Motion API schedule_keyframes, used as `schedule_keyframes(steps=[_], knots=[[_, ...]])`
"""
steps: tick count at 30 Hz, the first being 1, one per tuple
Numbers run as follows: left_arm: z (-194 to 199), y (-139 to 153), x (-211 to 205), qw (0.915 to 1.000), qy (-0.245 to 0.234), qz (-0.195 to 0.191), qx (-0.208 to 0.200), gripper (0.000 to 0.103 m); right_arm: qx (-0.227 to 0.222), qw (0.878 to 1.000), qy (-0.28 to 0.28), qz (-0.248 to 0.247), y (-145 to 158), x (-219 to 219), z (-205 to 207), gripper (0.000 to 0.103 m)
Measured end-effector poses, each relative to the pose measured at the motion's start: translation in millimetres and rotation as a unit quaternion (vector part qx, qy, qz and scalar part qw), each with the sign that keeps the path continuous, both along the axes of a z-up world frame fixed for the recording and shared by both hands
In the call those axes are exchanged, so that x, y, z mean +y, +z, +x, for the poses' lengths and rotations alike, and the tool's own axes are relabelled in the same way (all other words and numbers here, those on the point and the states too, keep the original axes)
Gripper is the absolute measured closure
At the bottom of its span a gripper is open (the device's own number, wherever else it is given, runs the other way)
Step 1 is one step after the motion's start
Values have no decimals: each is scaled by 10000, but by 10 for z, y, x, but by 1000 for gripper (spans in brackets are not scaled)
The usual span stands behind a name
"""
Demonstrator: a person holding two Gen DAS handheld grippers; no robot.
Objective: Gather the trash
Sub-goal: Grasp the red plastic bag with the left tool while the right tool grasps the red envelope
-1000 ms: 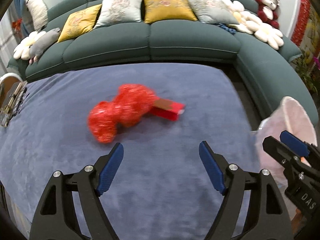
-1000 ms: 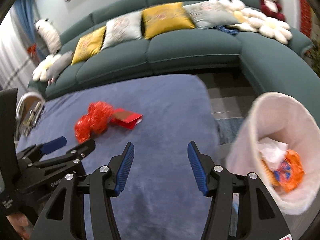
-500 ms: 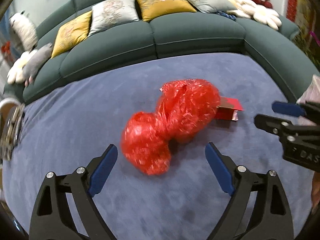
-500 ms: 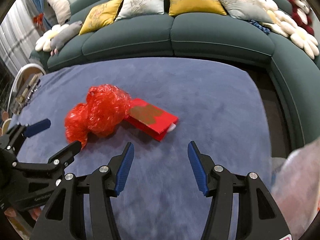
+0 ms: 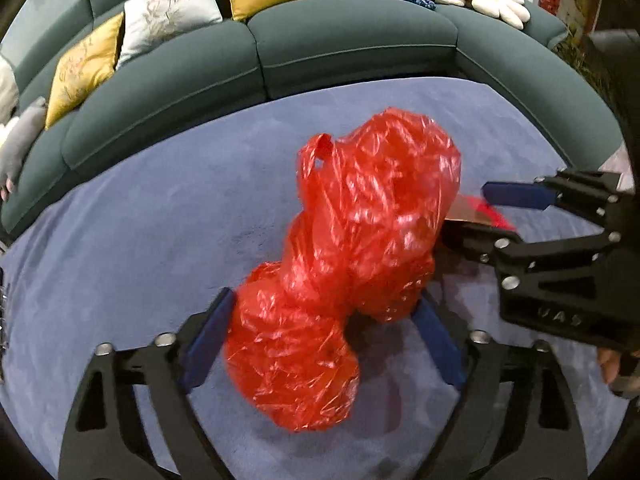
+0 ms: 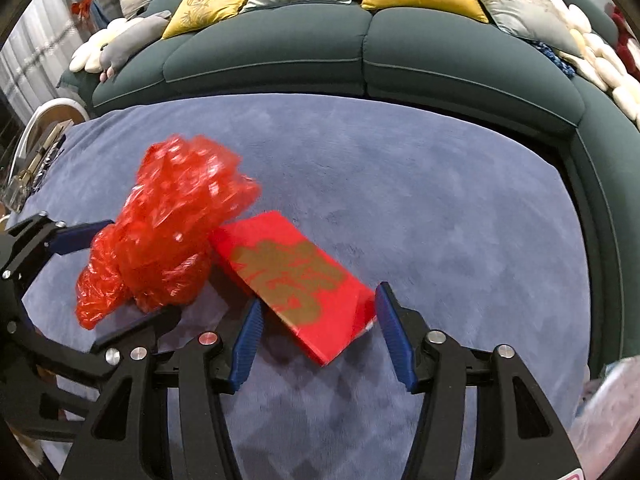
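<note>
A crumpled red plastic bag (image 5: 352, 252) lies on the blue carpet (image 5: 140, 240). My left gripper (image 5: 324, 336) is open with its blue pads on either side of the bag's near end. The bag also shows in the right wrist view (image 6: 168, 236). A flat red box with gold lettering (image 6: 296, 280) lies beside the bag, its near end between the pads of my open right gripper (image 6: 316, 332). In the left wrist view only a corner of the box (image 5: 484, 212) shows, behind the right gripper (image 5: 520, 216).
A curved green sofa (image 6: 360, 52) with cushions and plush toys rings the carpet's far side. The pale rim of a bin (image 6: 608, 412) shows at the lower right. A round white side table (image 6: 44, 136) with items stands at the left.
Both grippers have moved forward and down toward the carpet. The red bag now sits between the left pads and the red box between the right pads. Both stay open.
</note>
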State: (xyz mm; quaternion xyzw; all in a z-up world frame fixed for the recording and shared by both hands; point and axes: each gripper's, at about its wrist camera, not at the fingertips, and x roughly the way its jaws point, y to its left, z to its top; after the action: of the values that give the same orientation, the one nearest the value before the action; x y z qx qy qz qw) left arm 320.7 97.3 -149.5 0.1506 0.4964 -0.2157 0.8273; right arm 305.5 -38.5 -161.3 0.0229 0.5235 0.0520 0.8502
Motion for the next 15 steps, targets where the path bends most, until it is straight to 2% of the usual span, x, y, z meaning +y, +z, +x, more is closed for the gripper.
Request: schedule_keyframes(steps=[1, 3, 5, 6, 9, 15], knots=[[4, -2, 0, 10000, 37, 15, 12, 30, -13, 10000, 0, -9, -2, -4, 10, 60], [6, 9, -15, 10000, 73, -5, 47, 45, -13, 10000, -45, 86, -2, -37, 28, 70], [-6, 20, -23, 9998, 156, 12, 112, 58, -11, 9998, -145, 160, 4, -86, 23, 85], [-17, 36, -28, 9997, 212, -1, 136, 59, -12, 9996, -193, 200, 7, -111, 17, 86], [-98, 95, -82, 9994, 288, -118, 178, 64, -51, 9989, -377, 269, 64, -194, -63, 99], [-385, 273, -296, 9983, 394, -325, 267, 65, -210, 9959, -790, 399, 281, -422, -392, 99]])
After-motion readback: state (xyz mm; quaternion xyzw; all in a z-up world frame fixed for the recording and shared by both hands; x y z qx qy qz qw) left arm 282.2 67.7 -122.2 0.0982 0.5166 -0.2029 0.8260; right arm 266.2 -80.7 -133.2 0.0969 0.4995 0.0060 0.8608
